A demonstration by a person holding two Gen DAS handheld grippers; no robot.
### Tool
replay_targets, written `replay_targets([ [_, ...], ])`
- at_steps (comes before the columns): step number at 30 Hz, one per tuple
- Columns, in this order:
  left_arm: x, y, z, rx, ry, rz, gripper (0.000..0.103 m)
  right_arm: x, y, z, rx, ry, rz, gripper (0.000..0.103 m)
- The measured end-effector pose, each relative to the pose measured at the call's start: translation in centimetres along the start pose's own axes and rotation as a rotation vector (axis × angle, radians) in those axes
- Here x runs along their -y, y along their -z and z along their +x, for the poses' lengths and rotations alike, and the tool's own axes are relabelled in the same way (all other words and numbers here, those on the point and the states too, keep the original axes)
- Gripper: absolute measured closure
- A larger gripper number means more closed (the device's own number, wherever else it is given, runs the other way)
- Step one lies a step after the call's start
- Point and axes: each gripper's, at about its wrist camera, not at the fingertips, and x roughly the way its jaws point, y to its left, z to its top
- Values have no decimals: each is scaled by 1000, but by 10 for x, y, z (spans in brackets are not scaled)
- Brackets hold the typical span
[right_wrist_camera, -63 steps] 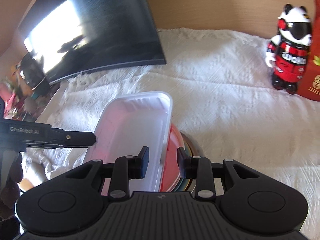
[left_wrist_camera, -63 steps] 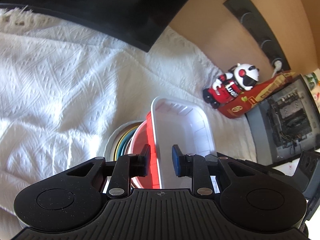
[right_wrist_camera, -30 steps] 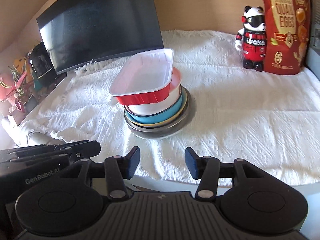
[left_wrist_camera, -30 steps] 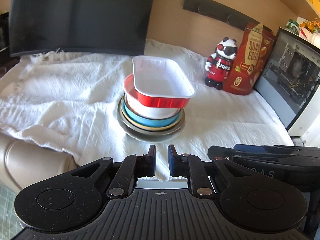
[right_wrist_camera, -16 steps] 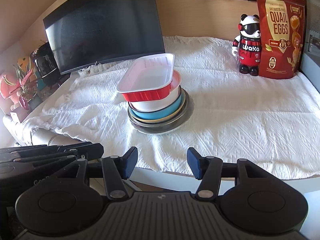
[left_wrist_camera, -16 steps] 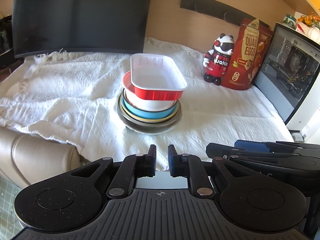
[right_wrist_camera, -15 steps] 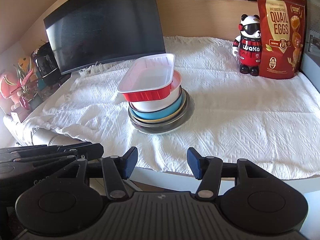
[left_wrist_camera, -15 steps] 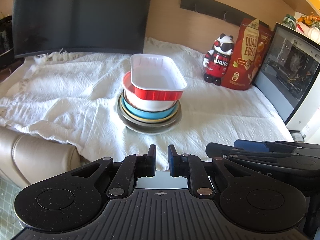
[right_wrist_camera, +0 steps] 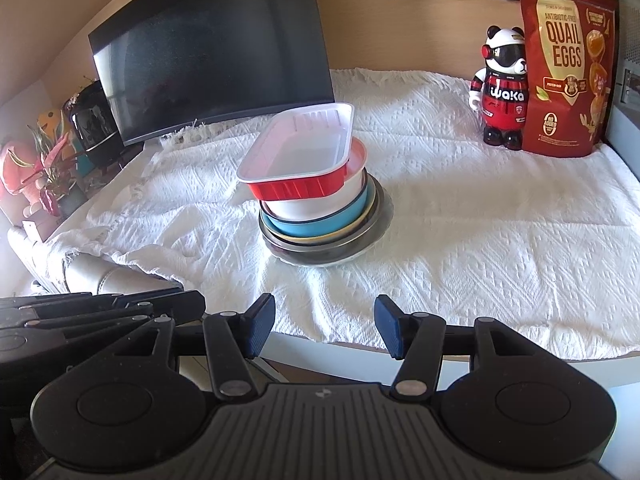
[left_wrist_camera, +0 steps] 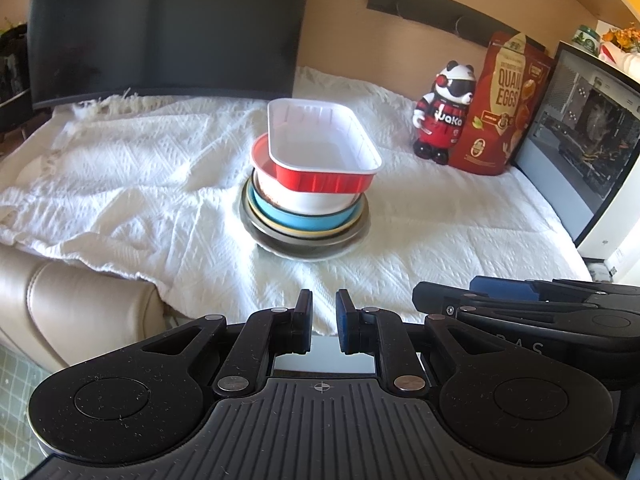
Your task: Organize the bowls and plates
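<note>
Stack sits mid-table on the white woven cloth (right_wrist_camera: 500,248): red foil tray (right_wrist_camera: 298,160) with white inside on top, resting tilted on a red-rimmed white bowl (right_wrist_camera: 320,204), which nests in a blue bowl (right_wrist_camera: 320,224), then a yellow-rimmed plate (right_wrist_camera: 362,222), then a wide grey bowl (right_wrist_camera: 344,254) at the bottom touching the cloth. Tray overhangs the bowl rim toward the monitor side in the right wrist view

left gripper (left_wrist_camera: 322,326): jaws nearly together, narrow gap, nothing between them, held off the near table edge, well apart from the stack. right gripper (right_wrist_camera: 323,326): jaws apart, empty, also short of the table edge; it shows side-on at lower right of the left wrist view

Behind the stack: dark curved monitor (right_wrist_camera: 216,52) at back left, panda figurine (right_wrist_camera: 502,92) in a red jersey just beside a red quail eggs pouch (right_wrist_camera: 566,64) at back right. PC case with a glass side (left_wrist_camera: 588,136) at far right. Beige leather cushion (left_wrist_camera: 60,304) under the cloth's hanging corner
</note>
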Motion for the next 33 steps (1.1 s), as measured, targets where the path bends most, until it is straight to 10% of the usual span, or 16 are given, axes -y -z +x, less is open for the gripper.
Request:
replay_targets([
  [33,2,0,4,-10,4,3,87,3,1,0,-10,6,11,47],
])
